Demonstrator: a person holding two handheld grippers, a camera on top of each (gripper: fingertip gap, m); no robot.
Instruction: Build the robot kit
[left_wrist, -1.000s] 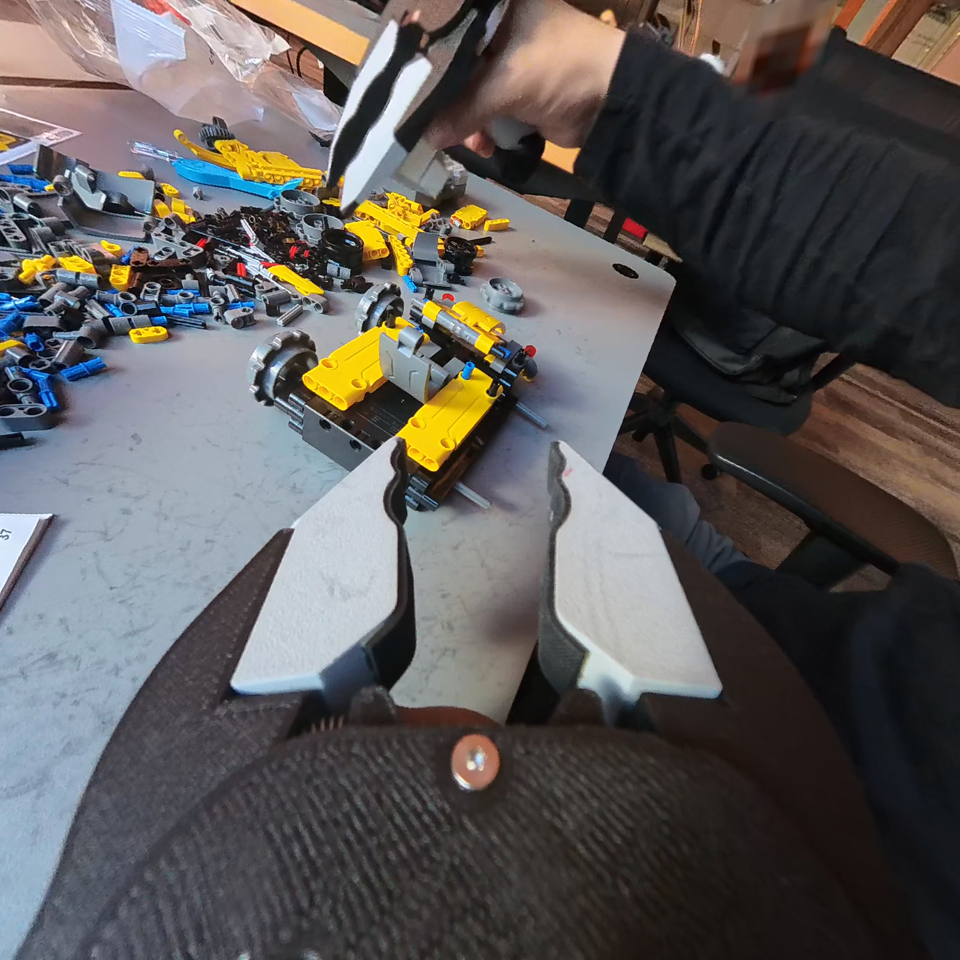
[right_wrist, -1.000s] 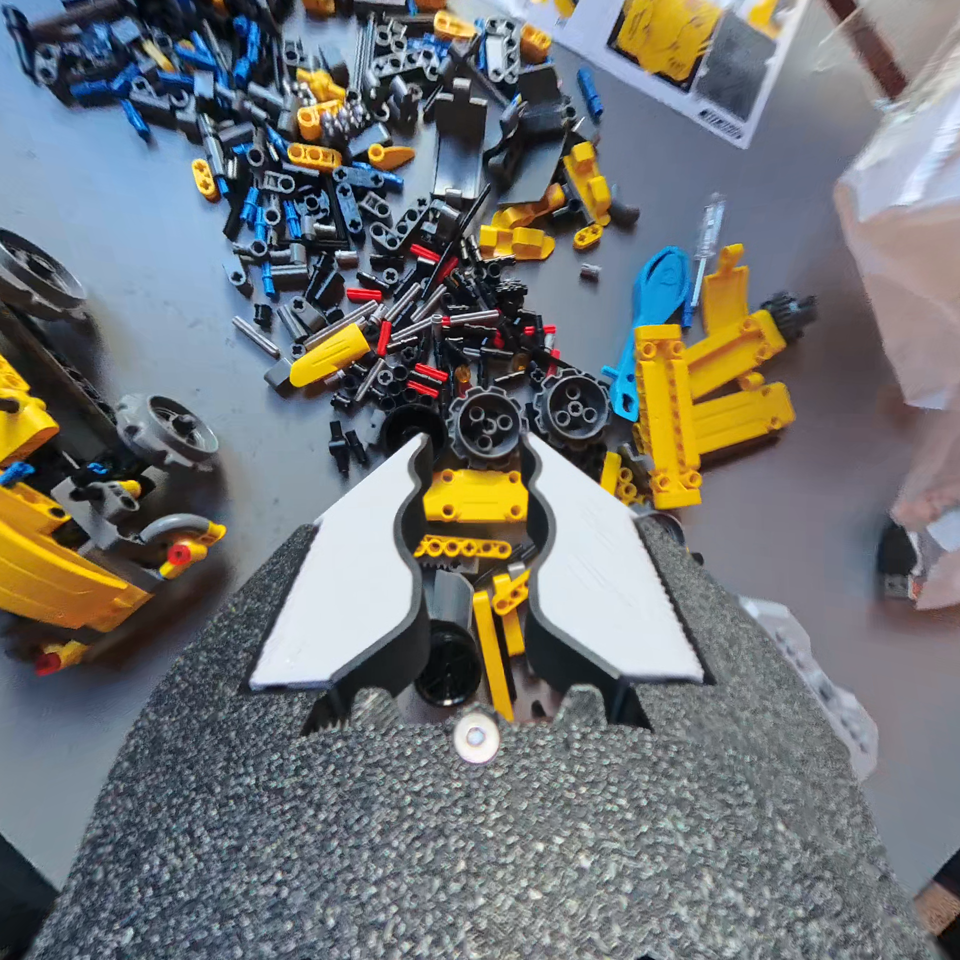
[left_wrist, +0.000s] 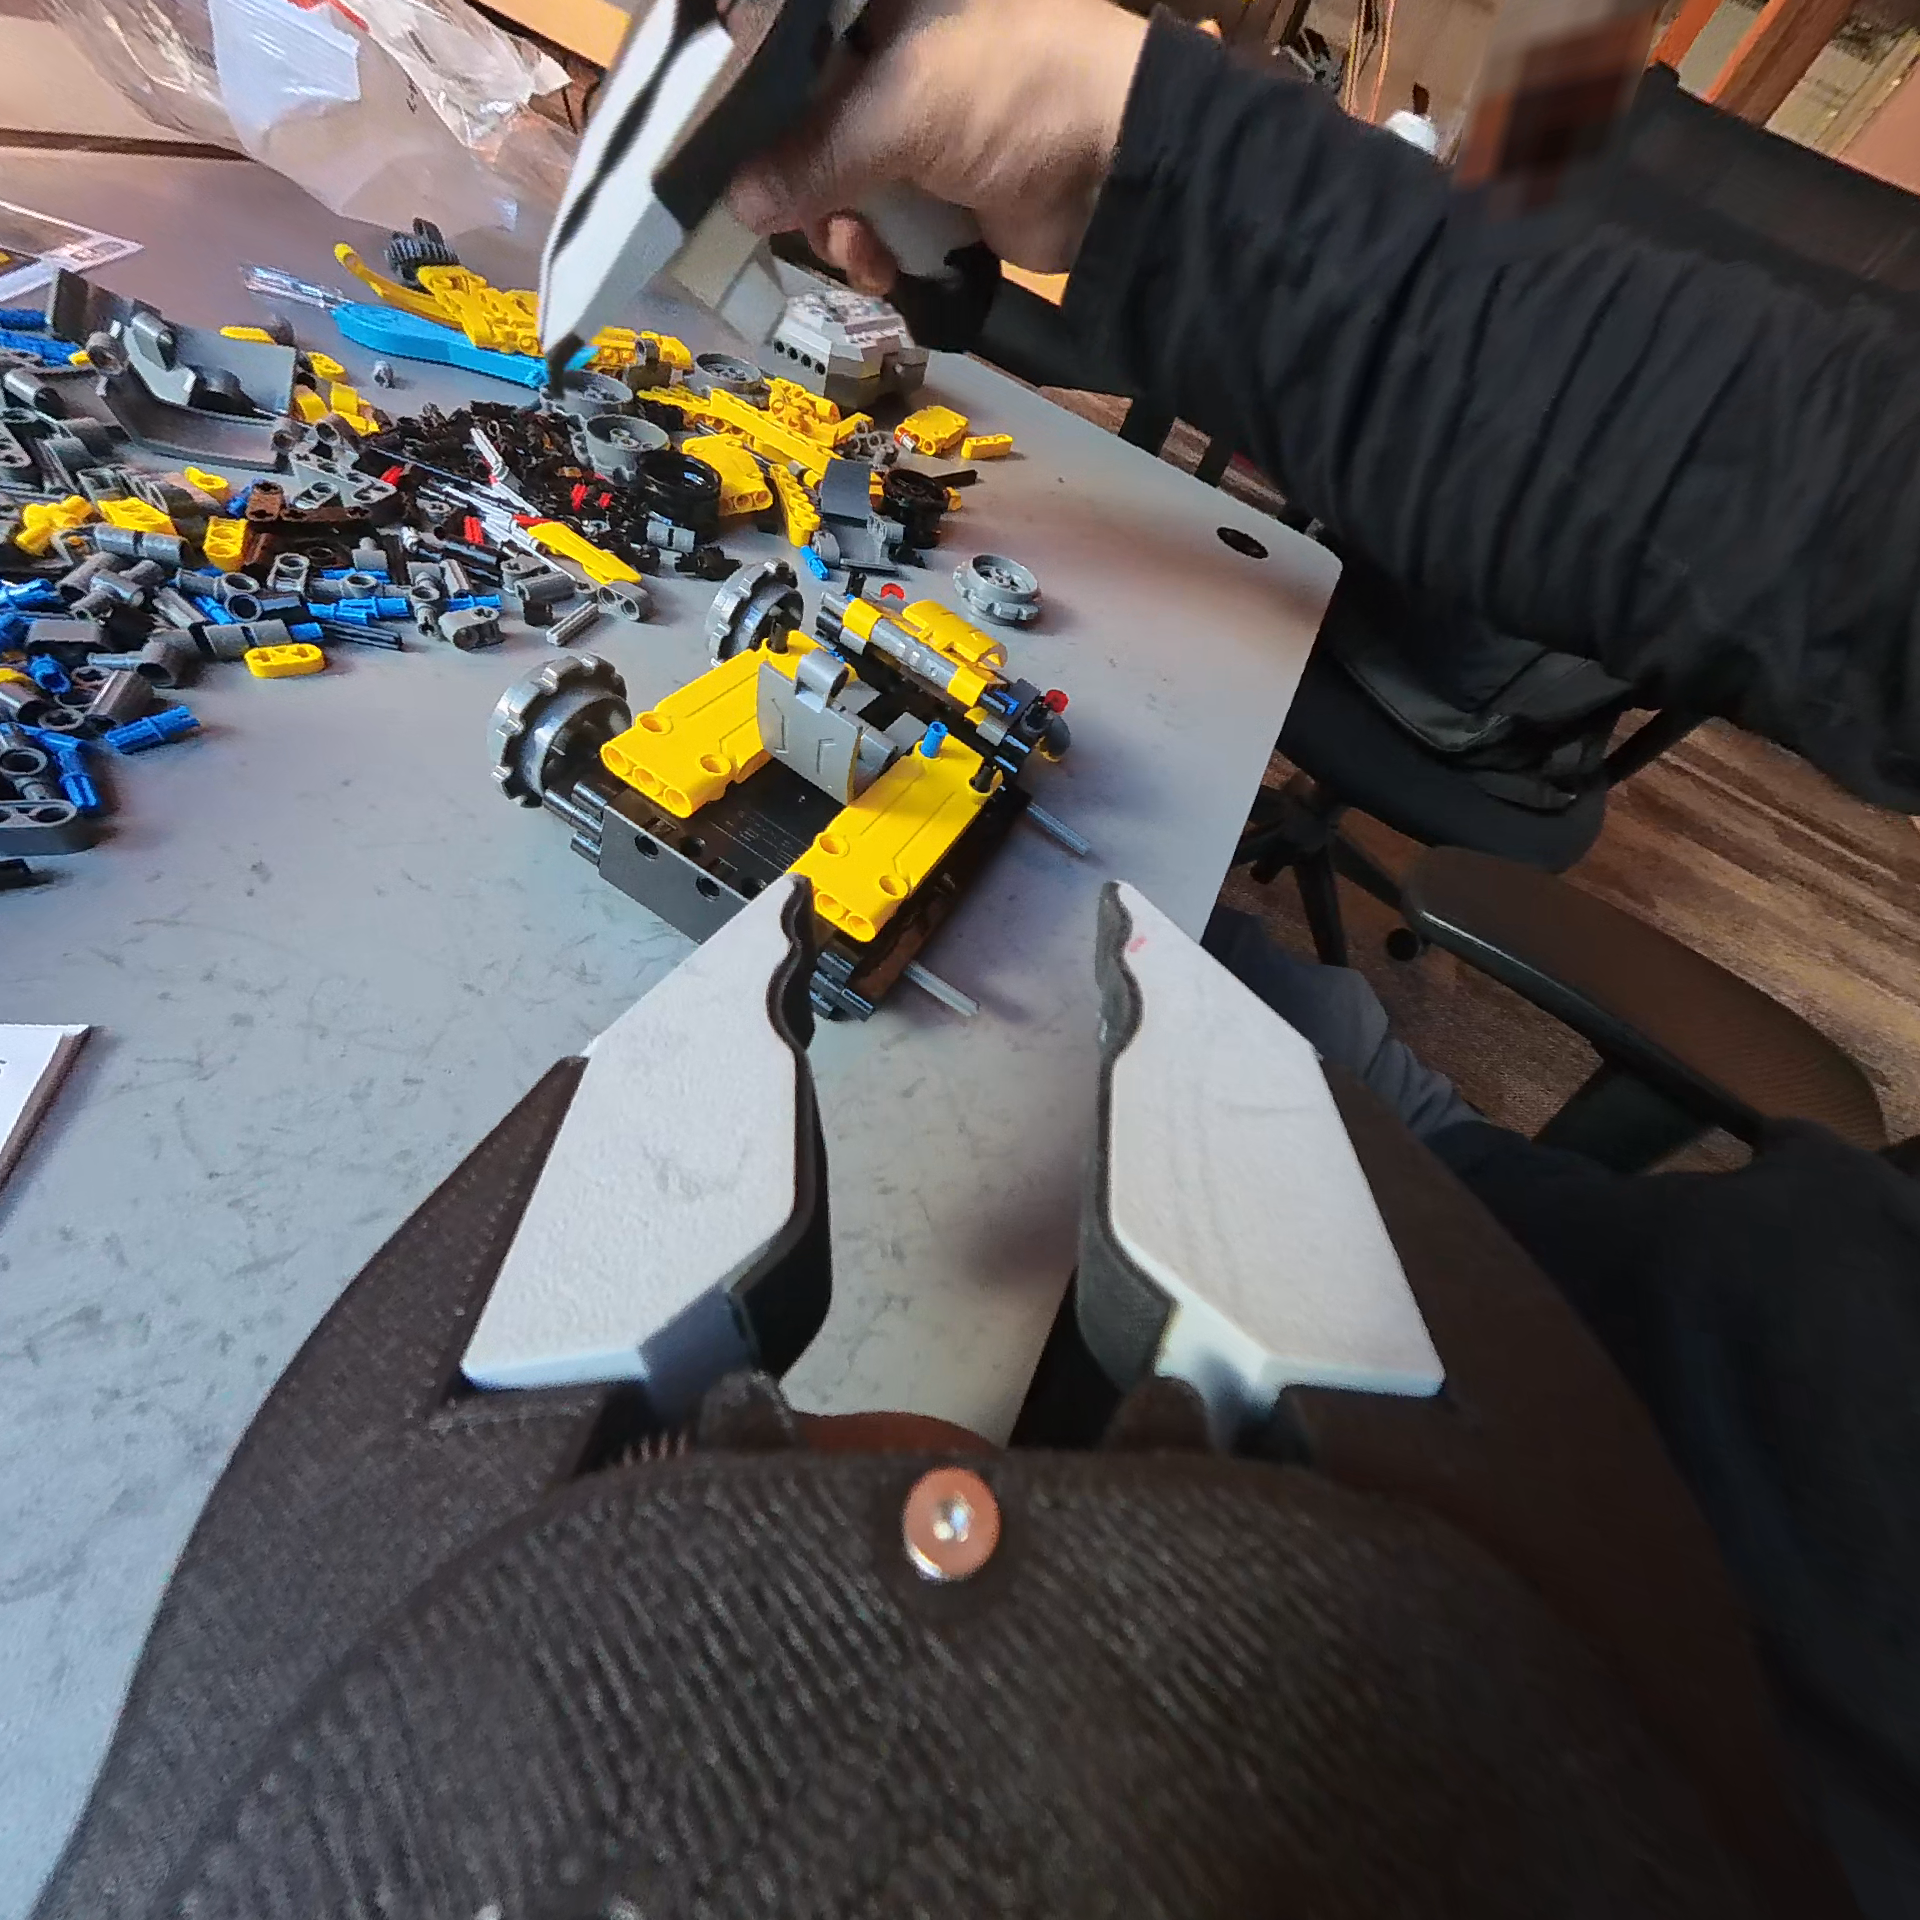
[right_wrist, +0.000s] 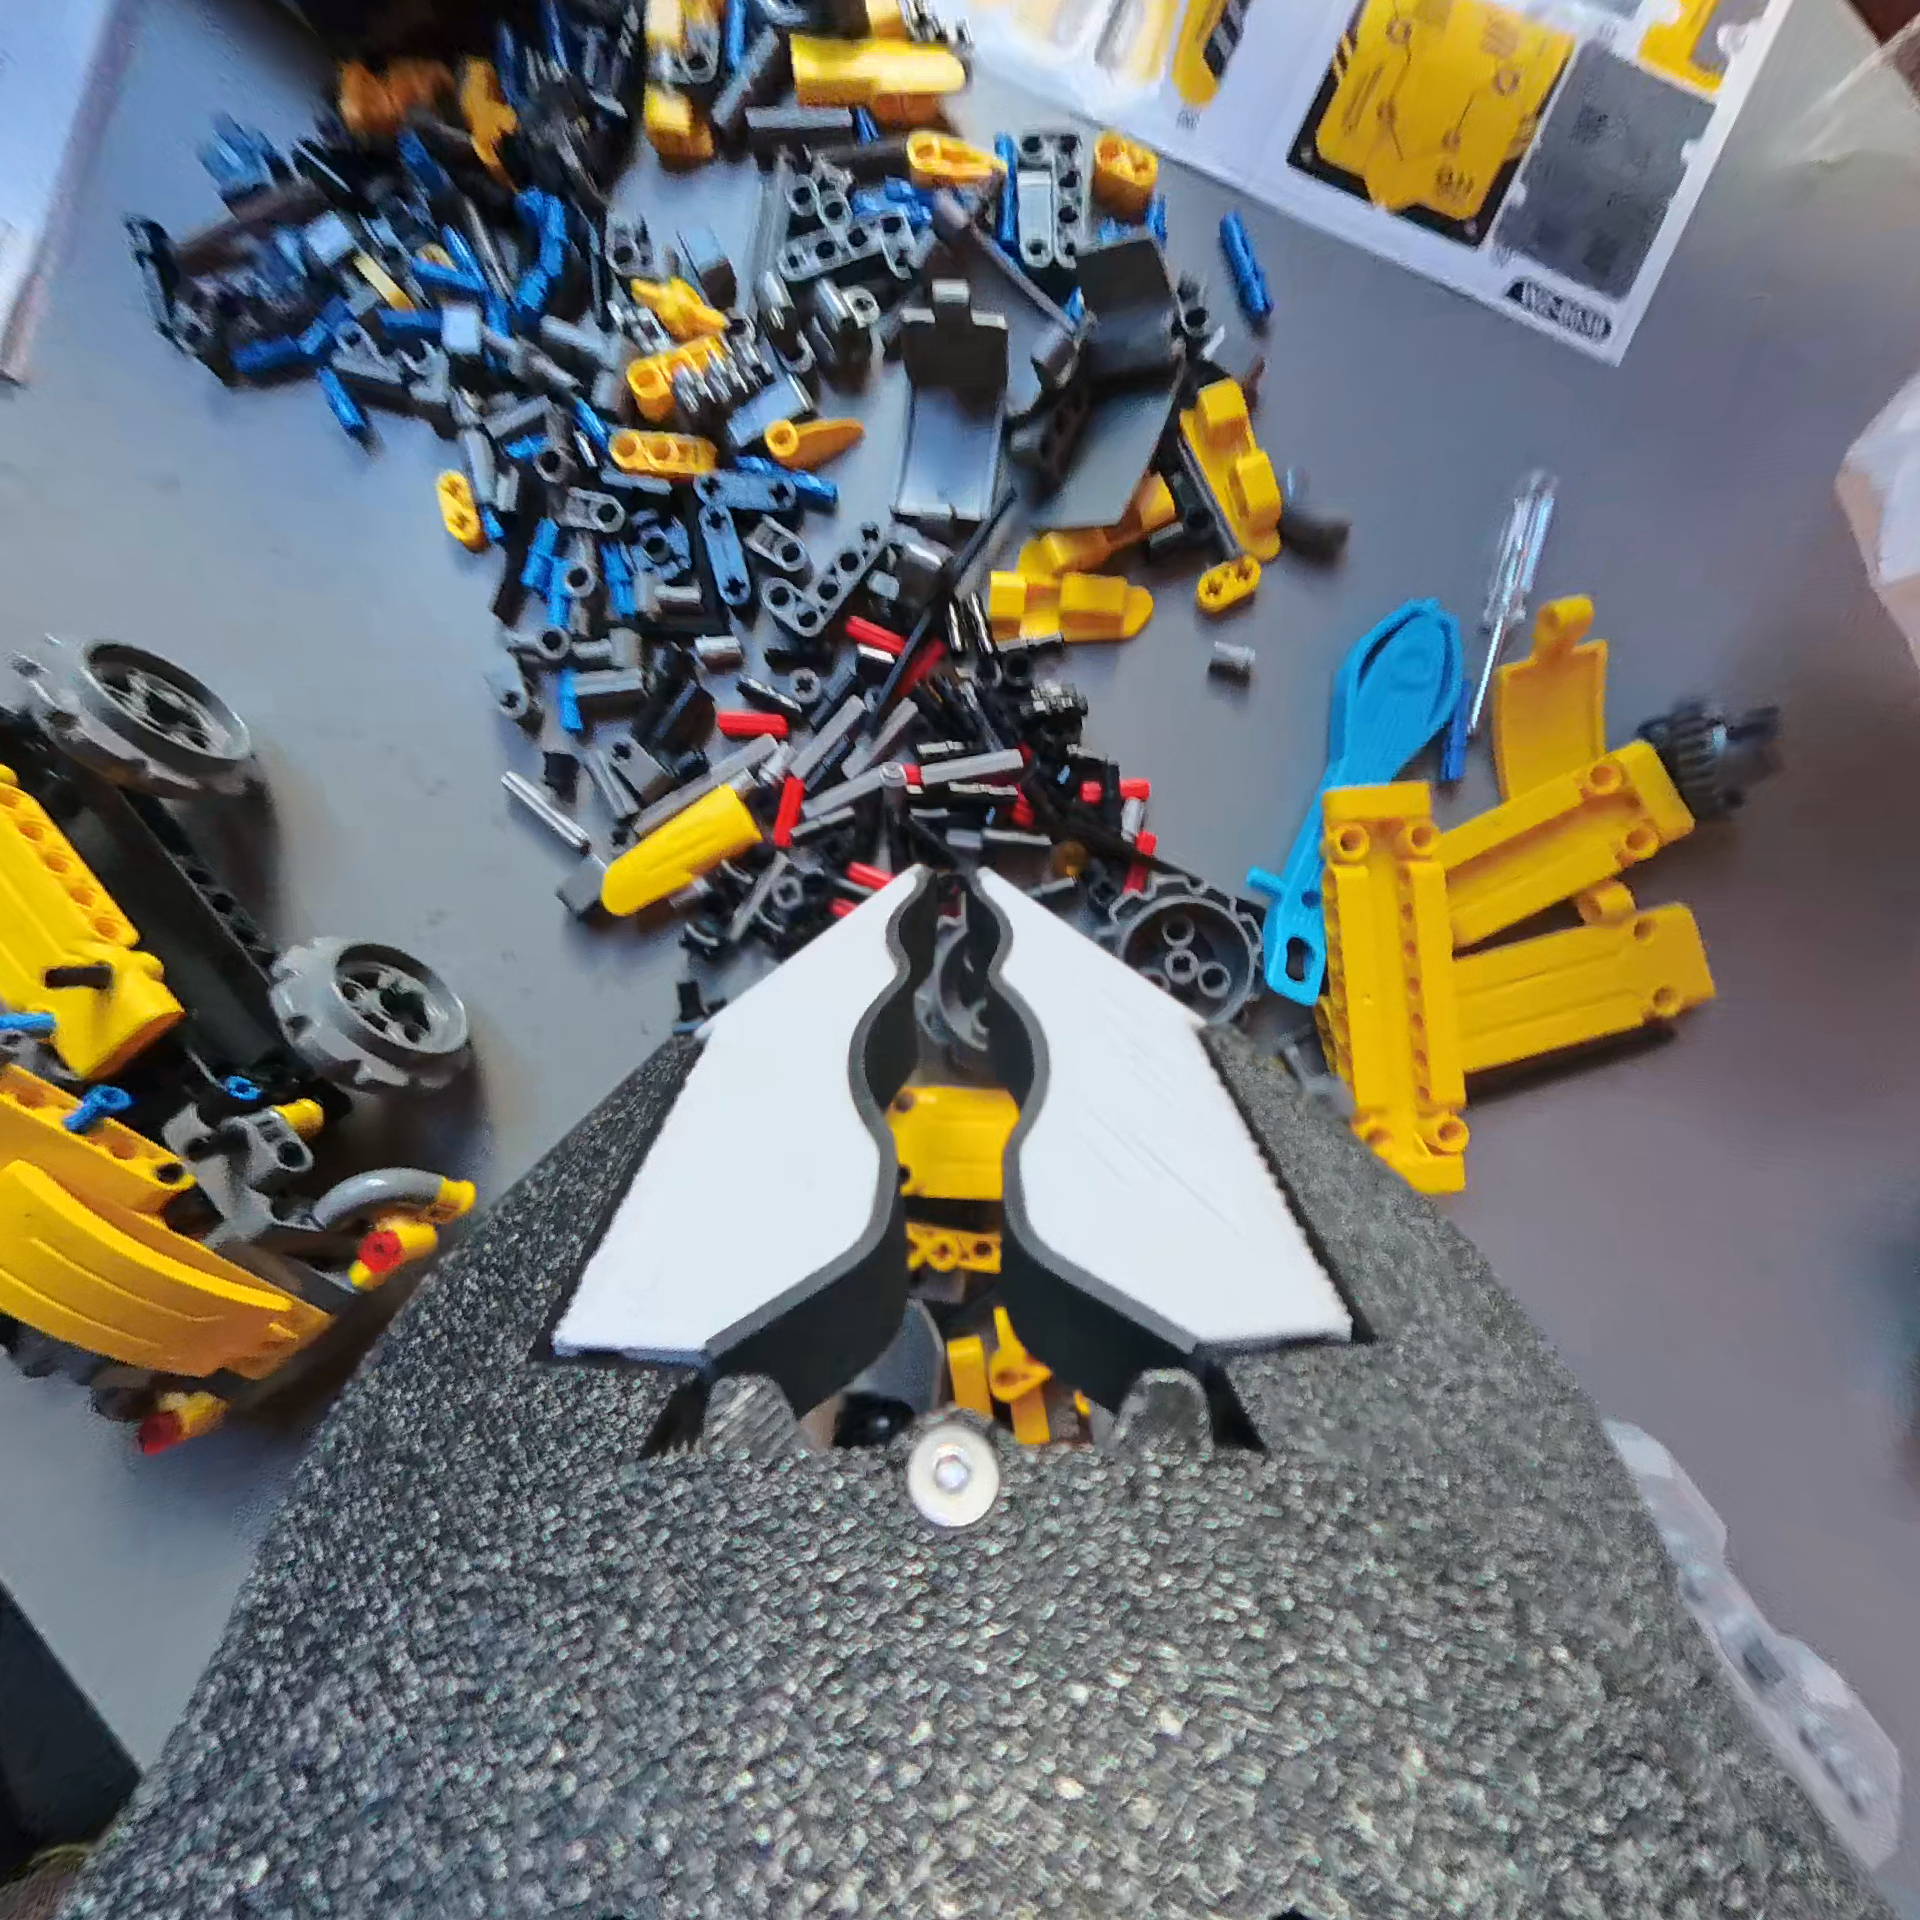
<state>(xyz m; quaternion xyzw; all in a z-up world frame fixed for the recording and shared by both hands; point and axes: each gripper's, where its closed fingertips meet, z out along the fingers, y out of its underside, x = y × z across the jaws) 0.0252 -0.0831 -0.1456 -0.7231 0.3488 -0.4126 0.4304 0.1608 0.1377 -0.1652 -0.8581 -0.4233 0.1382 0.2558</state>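
The left gripper (left_wrist: 951, 940), jaws spread and empty, sits just beside the half-built yellow vehicle (left_wrist: 800, 790), while the right gripper (right_wrist: 951, 883), beyond the vehicle, has its tips nearly closed over the loose-parts pile (right_wrist: 914, 769), any grasp indeterminate.

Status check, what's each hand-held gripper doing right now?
Left hand-held gripper open, empty, beside the yellow model car. Right hand-held gripper nearly shut, tips in the loose brick pile by a grey wheel; grasp unclear.

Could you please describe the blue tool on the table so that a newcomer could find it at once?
Look right of the heap of loose parts. The blue tool lies flat beside the yellow panels. It is the only long, light-blue piece with a spoon-shaped end.
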